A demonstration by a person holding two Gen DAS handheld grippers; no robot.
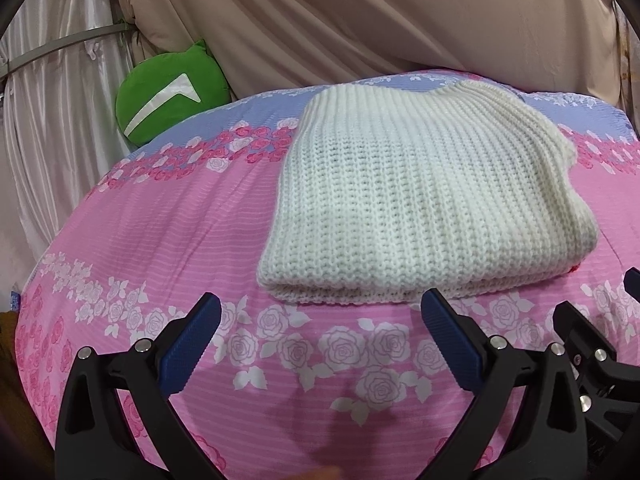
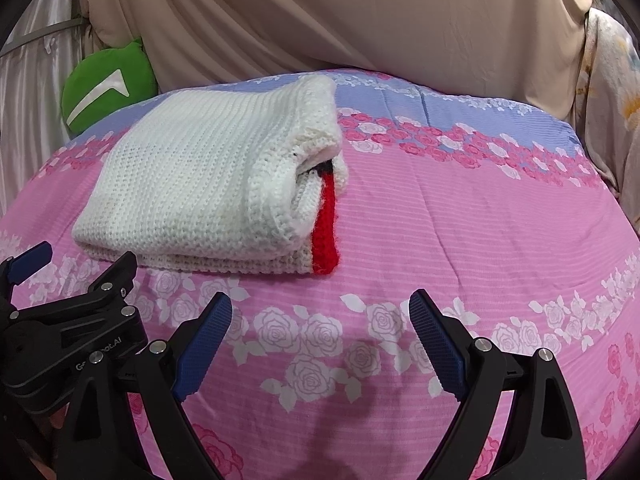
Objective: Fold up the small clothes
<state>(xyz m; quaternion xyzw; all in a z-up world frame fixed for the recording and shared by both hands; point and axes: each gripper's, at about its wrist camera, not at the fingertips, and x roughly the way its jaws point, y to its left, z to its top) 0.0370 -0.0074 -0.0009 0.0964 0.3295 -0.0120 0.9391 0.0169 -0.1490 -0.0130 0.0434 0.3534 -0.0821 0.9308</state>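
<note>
White knitted sweater (image 1: 420,200) lies folded on the pink bedspread (image 1: 160,220); left gripper (image 1: 320,340) and right gripper (image 2: 320,344) hover wide and empty, folding apparently complete, only tidying remaining.

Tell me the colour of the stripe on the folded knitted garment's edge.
Red stripe on the white folded knitted garment; clearest in the right wrist view.

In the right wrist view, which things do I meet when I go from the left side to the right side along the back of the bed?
Green cushion → folded white knitted sweater → red stripe at the sweater's right edge → bare pink flowered bedcover → pale flowered cloth hanging at the far right.
</note>
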